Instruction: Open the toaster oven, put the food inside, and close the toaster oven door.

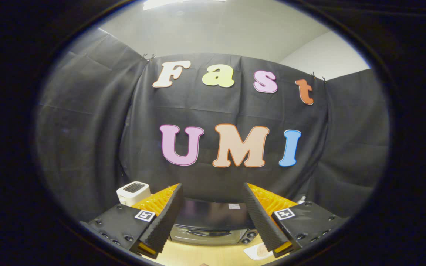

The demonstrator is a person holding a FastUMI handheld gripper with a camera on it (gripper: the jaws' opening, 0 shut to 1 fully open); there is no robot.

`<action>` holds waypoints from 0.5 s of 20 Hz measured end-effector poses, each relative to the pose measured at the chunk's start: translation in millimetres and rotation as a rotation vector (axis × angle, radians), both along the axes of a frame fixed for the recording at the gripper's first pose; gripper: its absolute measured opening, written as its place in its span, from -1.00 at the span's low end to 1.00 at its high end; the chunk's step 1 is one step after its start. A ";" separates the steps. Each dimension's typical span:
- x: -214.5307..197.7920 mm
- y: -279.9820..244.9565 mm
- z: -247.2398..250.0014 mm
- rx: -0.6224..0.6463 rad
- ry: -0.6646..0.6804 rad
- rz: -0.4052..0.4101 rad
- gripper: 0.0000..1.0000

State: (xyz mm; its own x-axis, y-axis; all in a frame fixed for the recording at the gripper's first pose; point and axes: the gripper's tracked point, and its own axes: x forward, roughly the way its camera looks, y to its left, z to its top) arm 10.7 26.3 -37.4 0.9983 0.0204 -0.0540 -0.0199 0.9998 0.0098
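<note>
Beyond open claw (213, 218), closed toaster oven (209, 225)

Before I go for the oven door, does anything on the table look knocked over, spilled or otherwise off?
Nothing stands out. The toaster oven sits square beyond the open gripper, door shut. The plate of food lies flat by the right finger, and the small white appliance stands upright behind the left one.

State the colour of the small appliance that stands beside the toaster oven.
White, with a dark slotted top; the small appliance shows best in the gripper view, beyond the open gripper.
</note>
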 end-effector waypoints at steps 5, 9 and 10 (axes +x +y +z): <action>22.7 -5.3 -47.8 0.007 0.056 -0.043 1.00; 42.8 -6.7 -95.4 0.009 0.123 -0.079 1.00; 47.9 -4.7 -106.7 0.013 0.133 -0.079 1.00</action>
State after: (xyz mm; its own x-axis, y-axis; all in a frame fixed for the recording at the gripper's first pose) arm 58.6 21.6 -144.1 0.9810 -0.0561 -0.1859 0.0609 0.9980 0.0198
